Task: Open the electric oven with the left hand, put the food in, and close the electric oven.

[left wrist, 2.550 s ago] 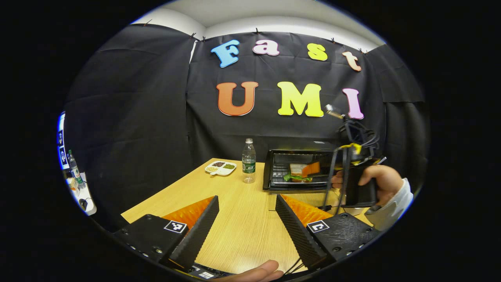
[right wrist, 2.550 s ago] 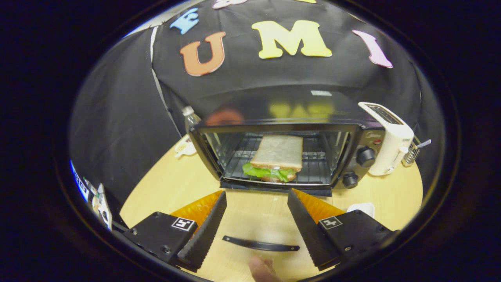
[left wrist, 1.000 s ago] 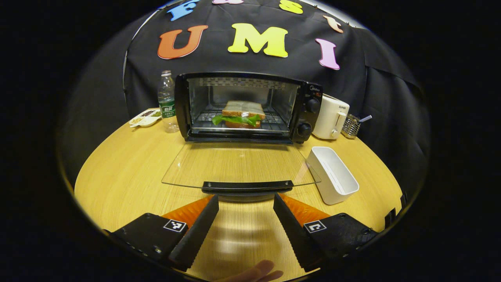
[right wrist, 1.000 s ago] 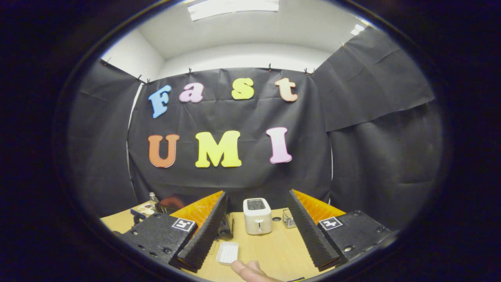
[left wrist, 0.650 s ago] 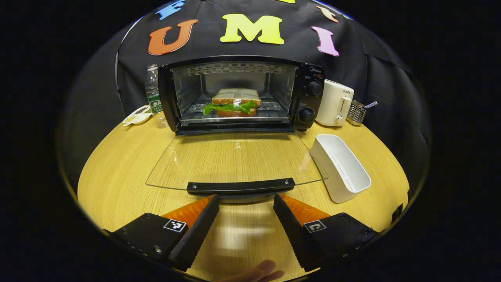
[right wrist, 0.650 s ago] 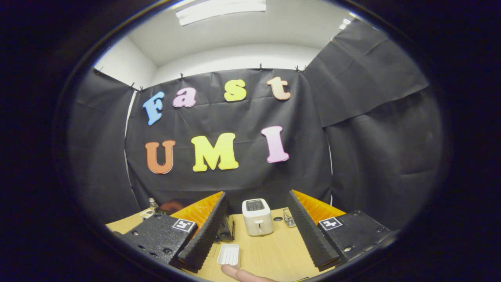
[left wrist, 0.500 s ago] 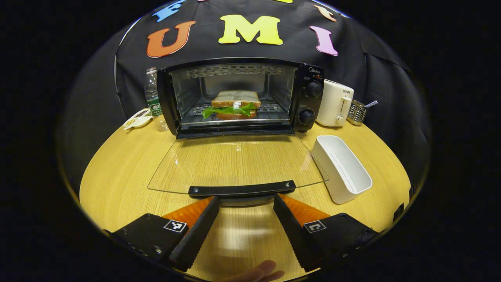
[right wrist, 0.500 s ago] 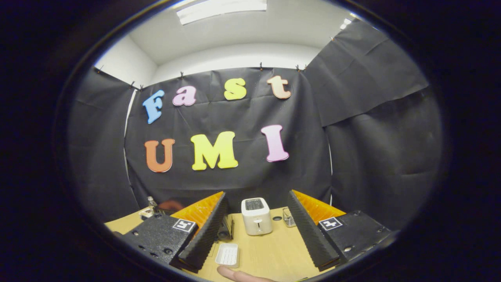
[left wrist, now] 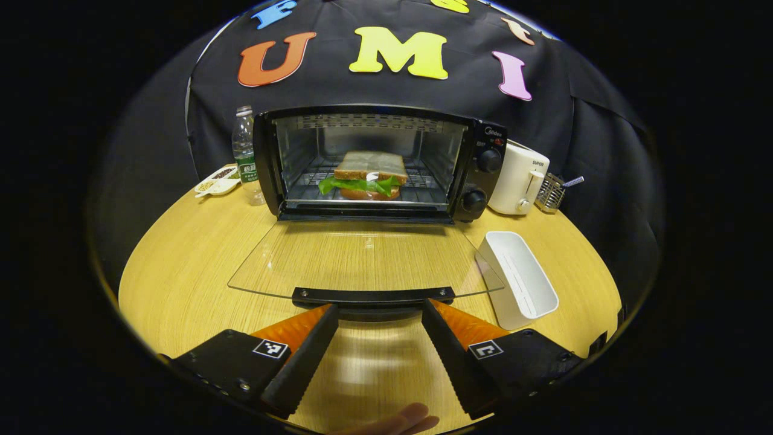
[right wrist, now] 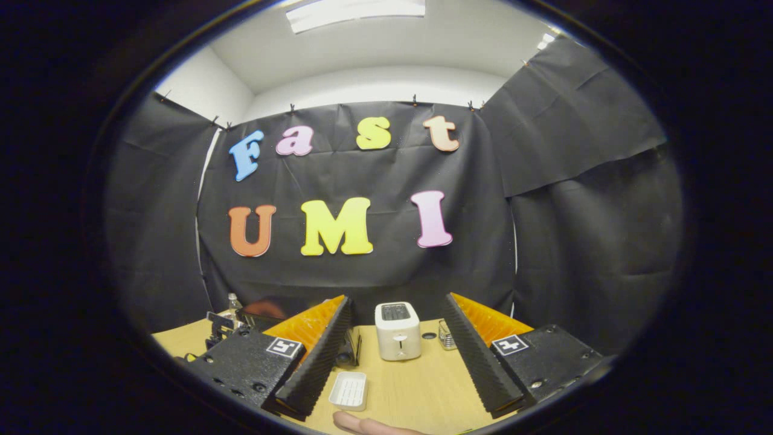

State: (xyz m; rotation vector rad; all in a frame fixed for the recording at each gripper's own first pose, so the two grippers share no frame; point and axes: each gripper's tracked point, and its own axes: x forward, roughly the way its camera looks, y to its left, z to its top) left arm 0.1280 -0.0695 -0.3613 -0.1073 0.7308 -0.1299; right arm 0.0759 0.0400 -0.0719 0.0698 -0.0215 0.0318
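The black electric oven (left wrist: pixel 483 175) stands at the back of the table with its glass door (left wrist: pixel 362 257) folded down flat. A sandwich (left wrist: pixel 369 176) with green lettuce lies on the rack inside. My left gripper (left wrist: pixel 377 309) is open, its fingertips just short of the door's black handle (left wrist: pixel 373 296), one on each side of the handle's middle. My right gripper (right wrist: pixel 395 299) is open and holds nothing; it is raised and faces the booth wall. A corner of the oven (right wrist: pixel 349 350) peeks out behind its left finger.
On the wooden table (left wrist: pixel 181 254), a long white tray (left wrist: pixel 519 278) lies right of the door, a white toaster (left wrist: pixel 518 178) and a small wire rack (left wrist: pixel 552 190) behind it. Left of the oven: a water bottle (left wrist: pixel 244 151) and snack plate (left wrist: pixel 217 180). Toaster (right wrist: pixel 397 331) and tray (right wrist: pixel 349 389) lie below the right gripper.
The left gripper swung round to face the oven and closed in on the door handle. The right gripper drew back from the oven and tilted up. The sandwich stayed on the rack.
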